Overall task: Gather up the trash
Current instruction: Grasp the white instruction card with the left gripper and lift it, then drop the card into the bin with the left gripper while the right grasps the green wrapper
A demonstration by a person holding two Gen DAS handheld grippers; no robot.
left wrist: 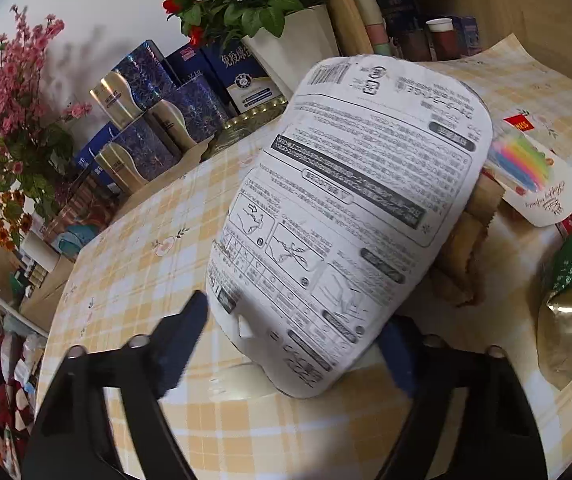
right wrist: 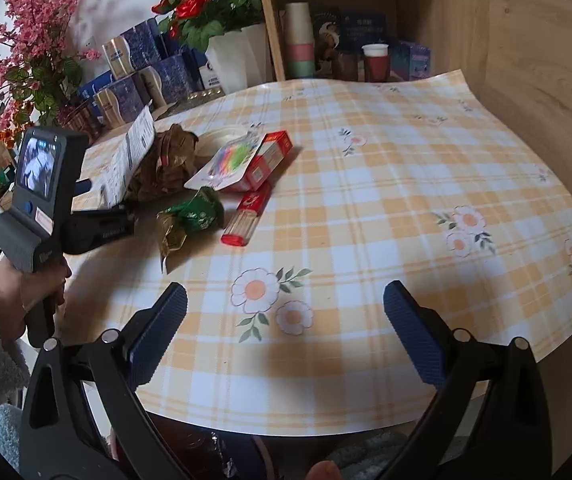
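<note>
The left gripper [left wrist: 297,344] has its jaws spread wide around the lower end of a white printed packaging card [left wrist: 349,216], which stands tilted up off the table [left wrist: 134,264]; whether the pads actually press on the card cannot be told, since the right pad is partly hidden behind it. In the right wrist view the same card [right wrist: 134,152] appears edge-on near the table's left edge, just ahead of the left gripper [right wrist: 90,200].

Right behind the card lies crumpled brown paper [right wrist: 166,164], touching it. Beside that sits a blister card of coloured candles [right wrist: 226,160] resting partly on a red box [right wrist: 274,152], with a slim red-capped tube [right wrist: 250,216] lying just in front of them. A crumpled green and gold foil wrapper [right wrist: 190,220] lies next to the tube, towards the near-left edge.

The right gripper [right wrist: 286,332] hovers above the table's near edge, jaws wide apart and holding nothing, over the flowered checked cloth.

Along the far left edge stand blue and gold tins [left wrist: 146,120] and a white pot of red roses [right wrist: 214,24].
</note>
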